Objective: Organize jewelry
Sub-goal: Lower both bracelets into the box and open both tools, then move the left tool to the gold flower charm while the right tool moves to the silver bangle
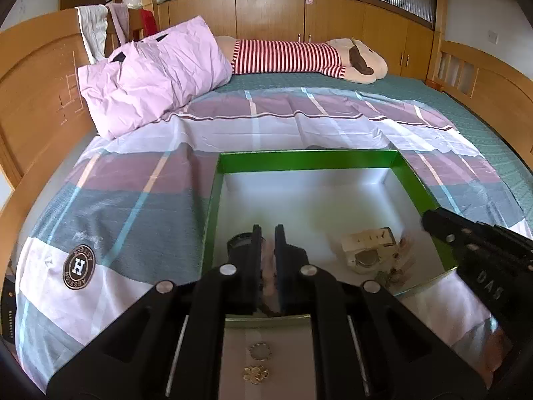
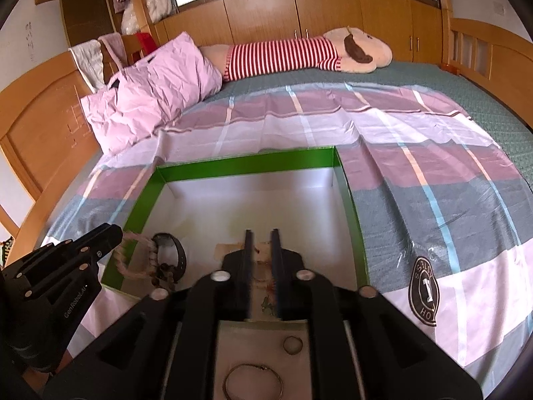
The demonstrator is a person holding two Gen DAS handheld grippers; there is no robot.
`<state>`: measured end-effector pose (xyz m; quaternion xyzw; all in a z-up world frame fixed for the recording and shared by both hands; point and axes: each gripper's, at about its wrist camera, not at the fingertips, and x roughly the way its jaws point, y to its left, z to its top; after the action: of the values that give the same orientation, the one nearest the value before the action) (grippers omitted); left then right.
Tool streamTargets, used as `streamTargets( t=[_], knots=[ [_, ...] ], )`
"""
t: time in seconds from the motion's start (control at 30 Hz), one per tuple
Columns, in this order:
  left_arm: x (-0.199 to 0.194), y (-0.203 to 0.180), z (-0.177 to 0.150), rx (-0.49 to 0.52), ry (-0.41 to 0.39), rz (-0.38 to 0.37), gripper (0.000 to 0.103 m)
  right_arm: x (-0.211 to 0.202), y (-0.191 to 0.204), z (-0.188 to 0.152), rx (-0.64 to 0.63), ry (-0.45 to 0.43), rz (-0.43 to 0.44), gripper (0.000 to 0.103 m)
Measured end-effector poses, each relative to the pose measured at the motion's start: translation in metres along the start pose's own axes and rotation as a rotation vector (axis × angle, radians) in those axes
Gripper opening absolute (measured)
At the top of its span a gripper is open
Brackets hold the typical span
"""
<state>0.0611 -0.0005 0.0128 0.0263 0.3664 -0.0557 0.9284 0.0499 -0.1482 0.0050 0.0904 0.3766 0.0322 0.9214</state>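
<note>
A green-rimmed box [image 1: 306, 160] with a white floor lies on the bed. My left gripper [image 1: 268, 231] reaches into its near left part; a pink braided bracelet [image 1: 268, 268] fills the narrow gap between its pads, and its loop [image 2: 133, 253] trails from the tip. A black bracelet [image 1: 240, 243] sits just left of it. My right gripper [image 2: 261, 235] stands open over a beige earring card [image 2: 226, 250] with red beads lying on the box floor [image 2: 266, 200]. Beside the right gripper [image 1: 429, 221] lies a cream case [image 1: 366, 250]. The left gripper [image 2: 115, 233] enters from the left.
On the sheet in front of the box lie a gold toothed ring [image 1: 260, 351], a gold flower brooch [image 1: 256, 374], a plain ring [image 2: 293, 345] and a thin bangle [image 2: 253, 383]. A pink pillow [image 1: 150, 73] and a striped plush toy [image 1: 299, 56] lie at the bed's far end.
</note>
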Motion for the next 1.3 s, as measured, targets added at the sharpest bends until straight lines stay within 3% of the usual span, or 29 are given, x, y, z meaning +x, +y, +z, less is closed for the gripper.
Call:
streamTargets(
  t=[0.07, 0.2, 0.33, 0.4, 0.47, 0.53, 0.7, 0.8, 0.97, 1.13, 1.3],
  knots=[
    [-0.002, -0.001, -0.001, 0.004, -0.002, 0.002, 0.022, 0.000, 0.000, -0.002, 0.008, 0.009, 0.009, 0.037],
    [-0.009, -0.002, -0.002, 0.016, -0.008, 0.001, 0.031, -0.009, 0.002, -0.004, 0.005, 0.015, 0.029, 0.042],
    [-0.032, 0.000, -0.008, 0.007, -0.029, 0.001, 0.043, -0.025, 0.005, -0.011, 0.005, 0.030, 0.059, 0.058],
    [-0.047, 0.003, -0.016, -0.007, -0.037, -0.005, 0.058, -0.031, 0.007, -0.017, -0.003, 0.047, 0.068, 0.061],
    [-0.059, 0.004, -0.027, -0.016, -0.015, -0.013, 0.064, -0.038, 0.010, -0.027, -0.029, 0.080, 0.073, 0.061],
    [-0.063, 0.004, -0.034, 0.010, 0.002, -0.034, 0.064, -0.041, 0.011, -0.040, -0.068, 0.125, 0.072, 0.062],
    [-0.049, 0.013, -0.056, 0.088, 0.097, 0.027, 0.064, -0.035, -0.014, -0.057, -0.027, 0.236, 0.094, 0.062],
    [-0.033, 0.029, -0.067, 0.045, 0.203, 0.025, 0.064, -0.031, -0.024, -0.062, -0.019, 0.274, 0.066, 0.062],
    [-0.008, 0.058, -0.077, -0.110, 0.363, -0.016, 0.064, -0.014, 0.002, -0.079, -0.105, 0.368, 0.063, 0.063],
    [-0.003, 0.060, -0.080, -0.136, 0.397, -0.021, 0.071, 0.006, 0.028, -0.099, -0.201, 0.447, 0.011, 0.064],
    [0.000, 0.056, -0.082, -0.115, 0.429, -0.022, 0.077, 0.012, 0.023, -0.096, -0.181, 0.456, -0.012, 0.064]
  ],
)
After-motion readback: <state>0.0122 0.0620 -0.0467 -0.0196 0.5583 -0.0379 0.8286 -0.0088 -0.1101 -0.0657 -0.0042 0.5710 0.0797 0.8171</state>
